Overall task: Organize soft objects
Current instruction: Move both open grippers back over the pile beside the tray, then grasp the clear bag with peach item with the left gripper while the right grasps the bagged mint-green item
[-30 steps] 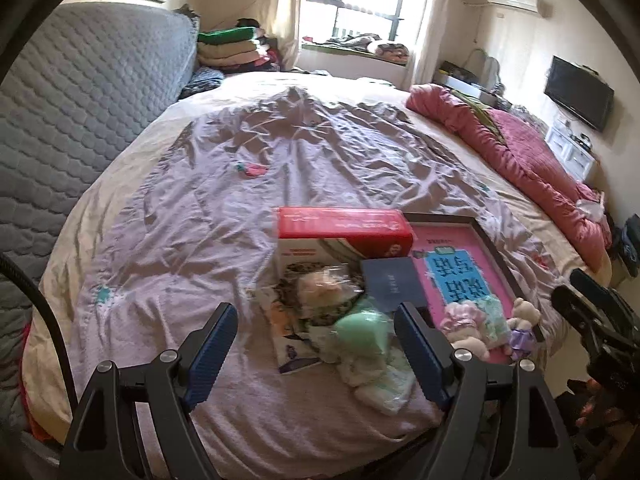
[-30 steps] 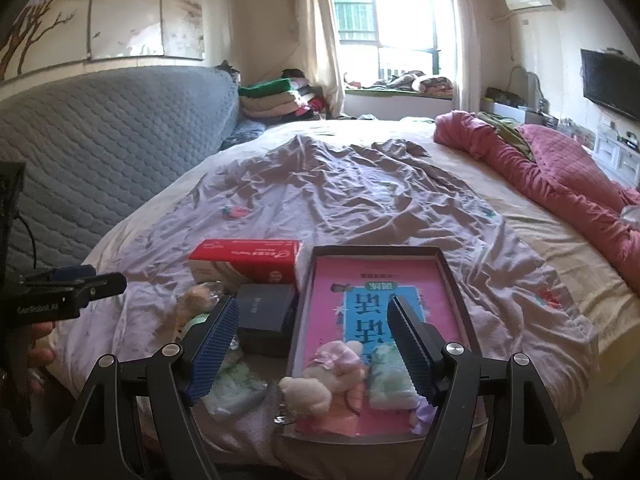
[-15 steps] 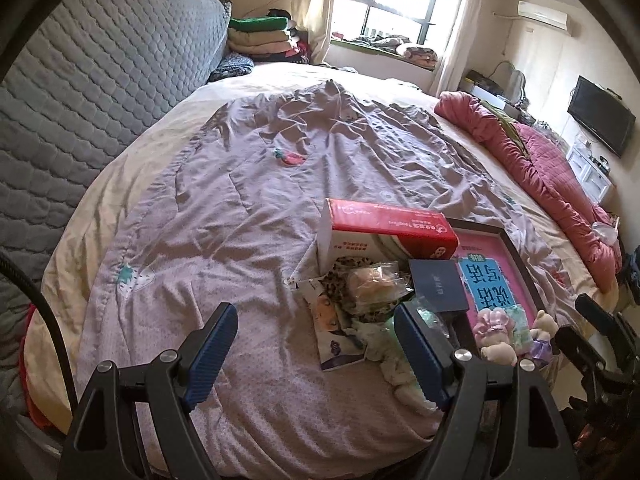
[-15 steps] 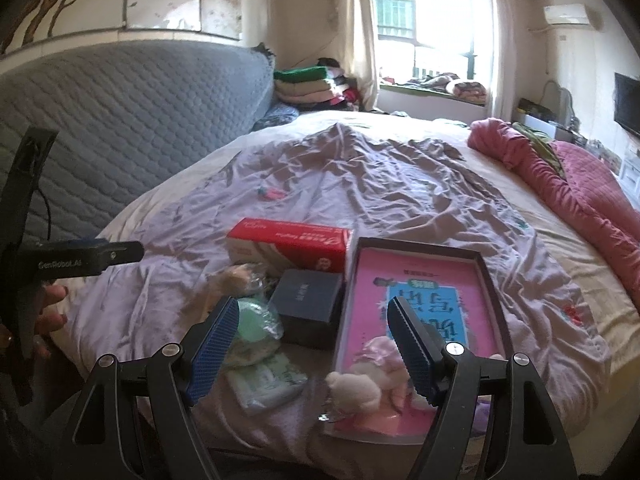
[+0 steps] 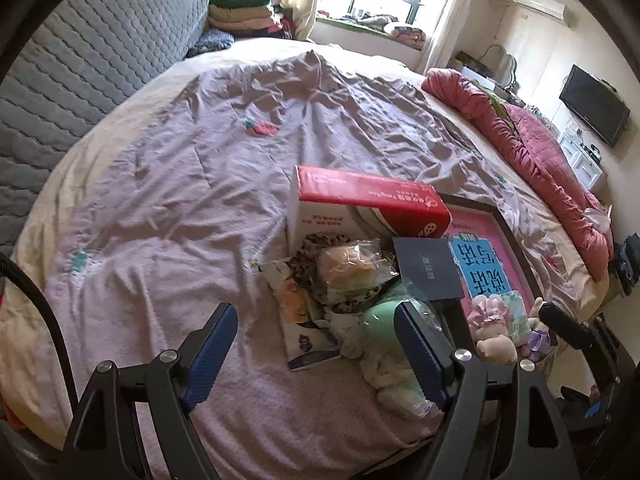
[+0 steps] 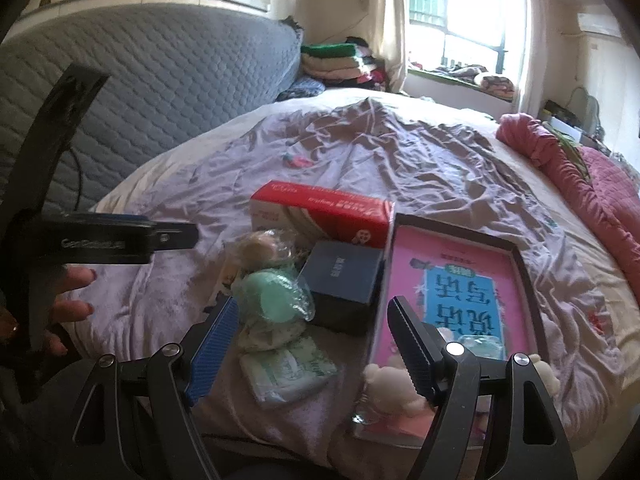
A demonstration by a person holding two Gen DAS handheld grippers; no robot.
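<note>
A pile lies on the lilac bed sheet (image 5: 180, 208): a green plush in a clear bag (image 6: 276, 304), a beige plush in a bag (image 5: 348, 264), a tissue pack (image 6: 288, 372) and a small pink plush (image 5: 488, 316). A white plush (image 6: 388, 384) lies on the pink book's tray (image 6: 456, 232). My left gripper (image 5: 314, 316) hovers open, short of the pile's left side, over a booklet (image 5: 304, 332). My right gripper (image 6: 312, 308) hangs open above the green plush and tissue pack, touching neither.
A red-and-white carton (image 5: 368, 200) and a dark blue box (image 6: 340, 276) stand behind the plush pile. A grey quilted headboard (image 6: 160, 80) rises at the left, and a red quilt (image 5: 540, 160) runs along the bed's right side. A hand (image 6: 68, 292) holds the left gripper.
Both grippers have sunk closer to the pile with jaws unchanged. In the right wrist view the bagged plush and tissue pack have slid from the left to between the fingers.
</note>
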